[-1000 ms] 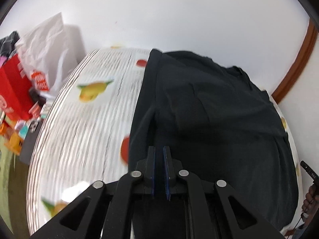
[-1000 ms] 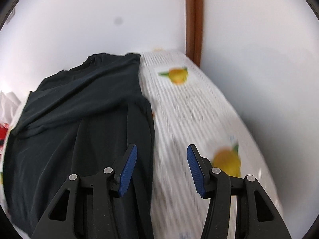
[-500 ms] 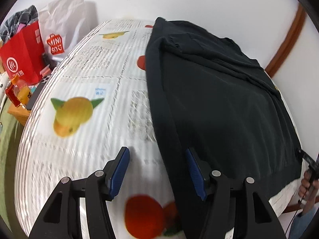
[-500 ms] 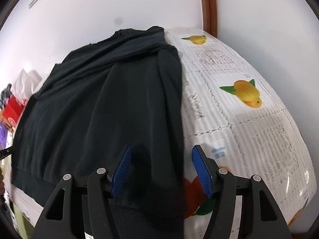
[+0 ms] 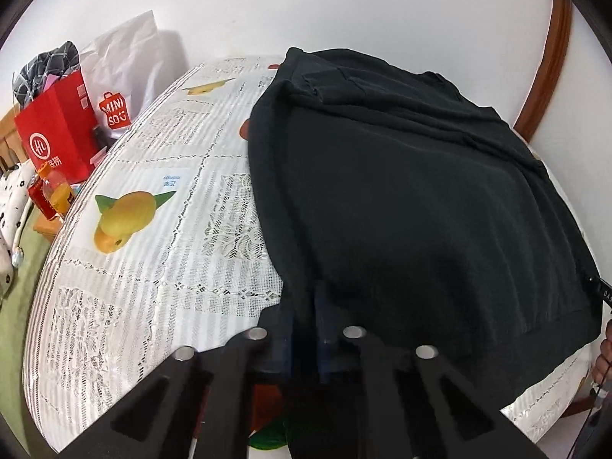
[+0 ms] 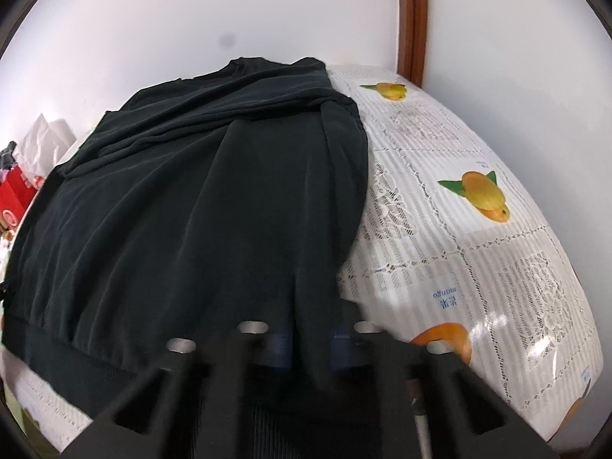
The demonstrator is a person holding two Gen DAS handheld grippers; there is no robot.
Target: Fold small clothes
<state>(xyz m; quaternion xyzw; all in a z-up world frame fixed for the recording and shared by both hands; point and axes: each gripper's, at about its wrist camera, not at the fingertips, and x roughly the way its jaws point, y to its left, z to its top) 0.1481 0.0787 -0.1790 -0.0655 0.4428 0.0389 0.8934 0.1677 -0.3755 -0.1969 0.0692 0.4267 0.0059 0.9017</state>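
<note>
A black garment [image 5: 413, 206] lies spread on a table with a white lace fruit-print cloth [image 5: 153, 252]; its sides are folded inward. My left gripper [image 5: 304, 329] is shut on the garment's near left hem corner. In the right wrist view the same garment [image 6: 199, 206] fills the middle, and my right gripper [image 6: 310, 344] is closed on its near right hem fold, with cloth bunched between the blue pads.
A red paper bag [image 5: 57, 141], a white Miniso bag [image 5: 122, 76] and an orange drink bottle [image 5: 53, 191] stand off the table's left side. White walls and a brown door frame [image 5: 543, 57] are behind. A hand [image 5: 604, 352] shows at the right edge.
Both grippers were open half a second ago and have now closed on the garment's near hem corners, having moved in toward the cloth.
</note>
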